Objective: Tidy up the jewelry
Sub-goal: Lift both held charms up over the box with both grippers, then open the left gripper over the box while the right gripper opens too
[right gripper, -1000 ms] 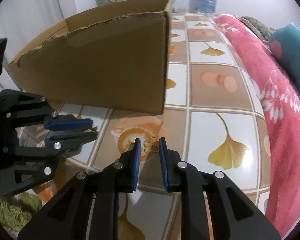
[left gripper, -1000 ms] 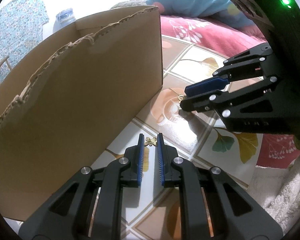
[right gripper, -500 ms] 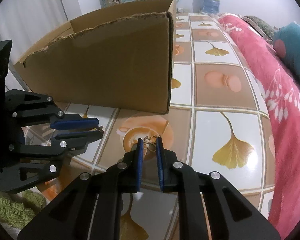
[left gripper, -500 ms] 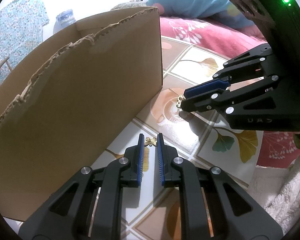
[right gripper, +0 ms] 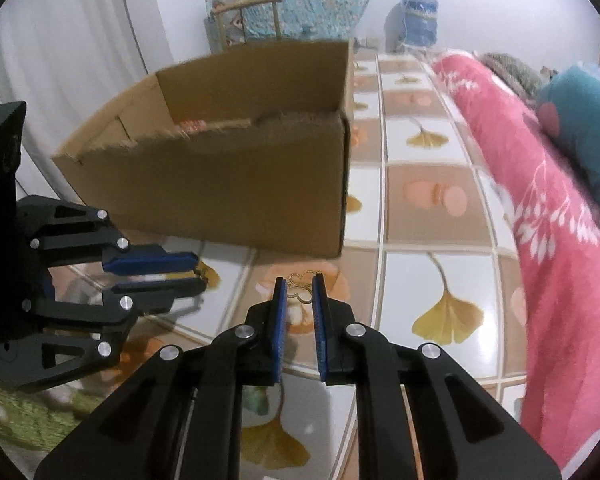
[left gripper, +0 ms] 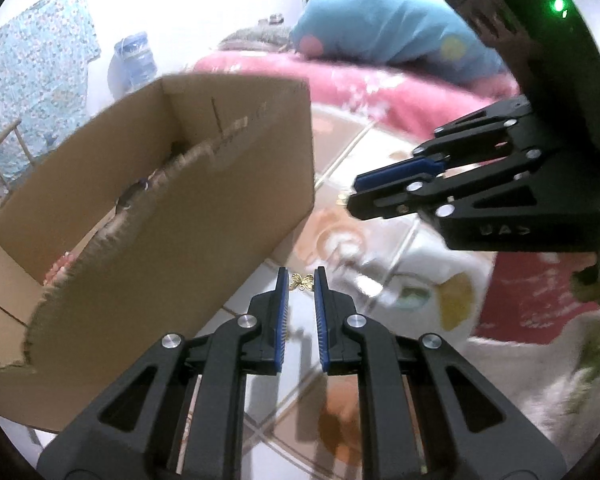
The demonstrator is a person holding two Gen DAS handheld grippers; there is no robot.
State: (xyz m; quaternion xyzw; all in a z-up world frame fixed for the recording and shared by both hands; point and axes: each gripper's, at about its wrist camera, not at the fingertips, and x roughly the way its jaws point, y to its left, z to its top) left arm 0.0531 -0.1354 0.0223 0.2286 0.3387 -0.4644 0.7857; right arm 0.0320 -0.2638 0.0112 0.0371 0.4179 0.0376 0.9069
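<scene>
My left gripper (left gripper: 302, 282) is shut on a small gold butterfly charm (left gripper: 302, 281), pinched between its blue pads above the tiled floor. My right gripper (right gripper: 299, 290) is shut on a gold openwork bear-shaped charm (right gripper: 299, 286) with a thin chain at its top. Each gripper shows in the other's view: the right gripper (left gripper: 350, 196) at the right, the left gripper (right gripper: 198, 274) at the left. An open cardboard box (left gripper: 204, 200) with a torn front rim stands just ahead; some small things lie inside it (right gripper: 192, 125), too blurred to name.
The floor (right gripper: 432, 200) has glossy tiles with ginkgo-leaf prints. A pink flowered blanket (right gripper: 540, 216) and a blue pillow (right gripper: 584, 128) lie to the right. A green shaggy mat (right gripper: 16, 412) is at lower left. A chair (right gripper: 244, 20) and a water jug (right gripper: 416, 20) stand behind.
Both grippers have risen from the floor with their charms, so the box's inside now shows over its rim. The right jaws closed on the bear charm early in this span.
</scene>
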